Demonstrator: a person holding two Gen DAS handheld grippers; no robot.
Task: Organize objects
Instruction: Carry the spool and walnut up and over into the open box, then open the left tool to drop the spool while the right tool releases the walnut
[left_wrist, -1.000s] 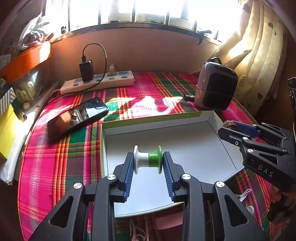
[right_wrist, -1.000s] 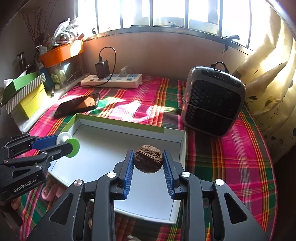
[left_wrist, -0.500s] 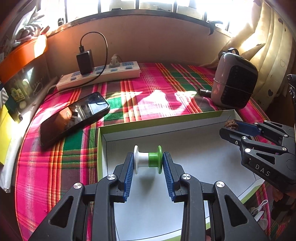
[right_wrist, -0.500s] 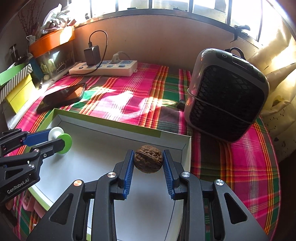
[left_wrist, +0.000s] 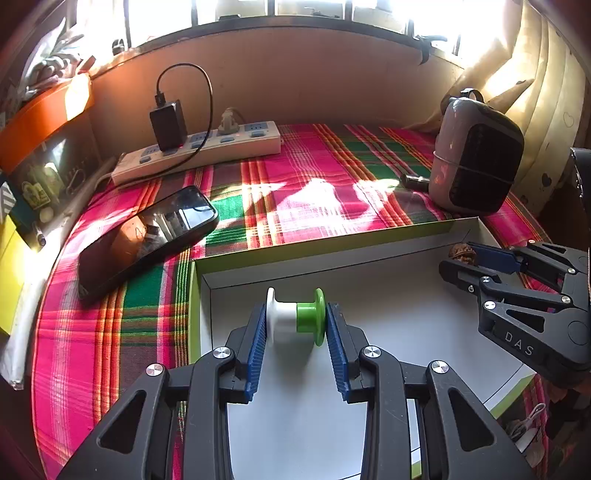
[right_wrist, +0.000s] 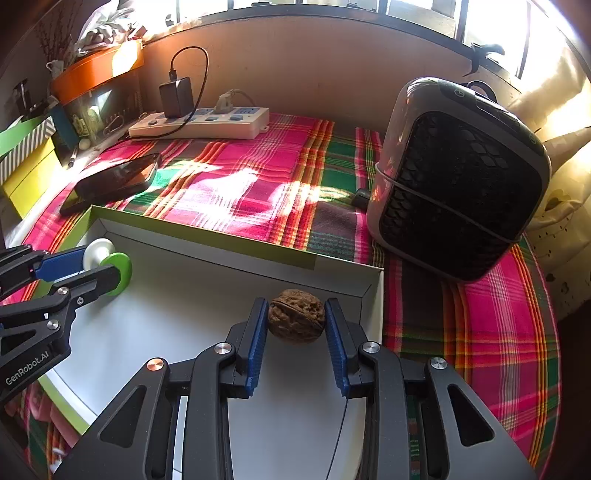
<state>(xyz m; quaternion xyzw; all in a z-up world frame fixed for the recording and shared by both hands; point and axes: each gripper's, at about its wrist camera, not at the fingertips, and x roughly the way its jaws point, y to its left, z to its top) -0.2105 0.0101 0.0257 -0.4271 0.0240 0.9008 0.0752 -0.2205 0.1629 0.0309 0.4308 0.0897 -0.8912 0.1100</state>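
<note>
My left gripper (left_wrist: 296, 320) is shut on a white and green spool (left_wrist: 295, 316) and holds it over the near left part of a shallow white box with green outer walls (left_wrist: 332, 240). My right gripper (right_wrist: 296, 316) is shut on a brown walnut (right_wrist: 296, 316) and holds it over the box's far right corner (right_wrist: 375, 284). The left gripper with the spool (right_wrist: 107, 260) shows at the left of the right wrist view. The right gripper with the walnut (left_wrist: 461, 253) shows at the right of the left wrist view.
A black phone (left_wrist: 144, 240) lies on the plaid cloth left of the box. A white power strip (left_wrist: 199, 151) with a black charger sits at the back. A grey heater (right_wrist: 461, 181) stands right of the box. Boxes and an orange container (right_wrist: 99, 70) line the left side.
Both grippers have moved forward and lower over the box, each still holding its object. The walnut is now close to the box's far right corner.
</note>
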